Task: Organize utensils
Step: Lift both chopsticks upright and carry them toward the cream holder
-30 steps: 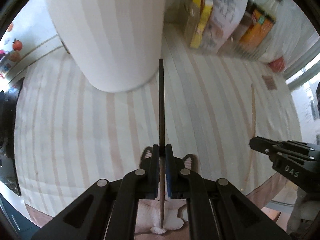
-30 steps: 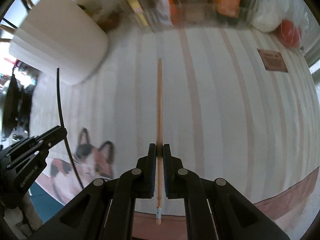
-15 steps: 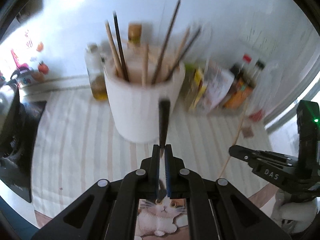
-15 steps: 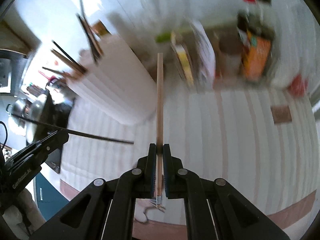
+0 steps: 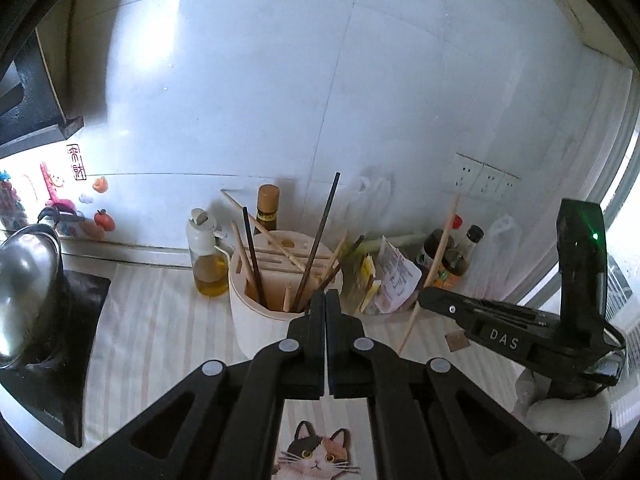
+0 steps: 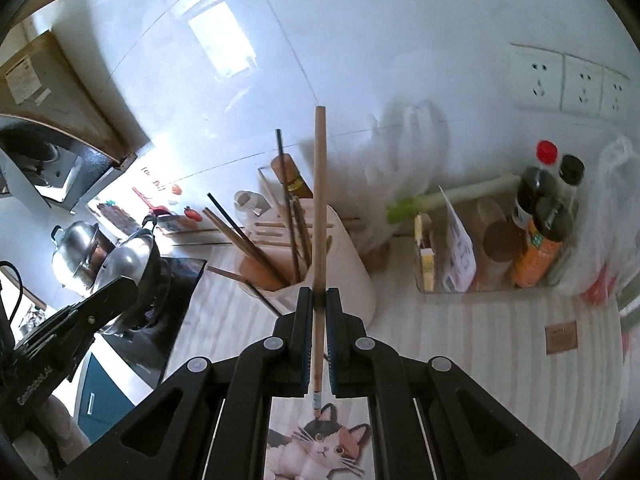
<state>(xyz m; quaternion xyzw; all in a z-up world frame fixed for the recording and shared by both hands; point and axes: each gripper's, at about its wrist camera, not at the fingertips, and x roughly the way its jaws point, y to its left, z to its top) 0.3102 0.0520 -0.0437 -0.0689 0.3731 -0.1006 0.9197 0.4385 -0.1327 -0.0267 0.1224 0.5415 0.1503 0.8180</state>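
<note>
Left wrist view: the left tongs (image 5: 326,296) are seen clenched, the jaws pressed together; whether a dark chopstick is pinched there cannot be told.
Right tongs (image 6: 320,300): clenched on a light wooden chopstick (image 6: 320,200), held upright toward 12 o'clock.
Holder: a cream utensil holder (image 5: 260,320) is set on the striped worktop (image 5: 160,320), just beyond both tongs, with several chopsticks standing in it.
Surroundings: an oil bottle (image 5: 206,264) at the holder's 10 o'clock; sauce bottles (image 6: 548,220) at its 3 o'clock.

Bright window glare right; fisheye-warped, vignetted edges.
</note>
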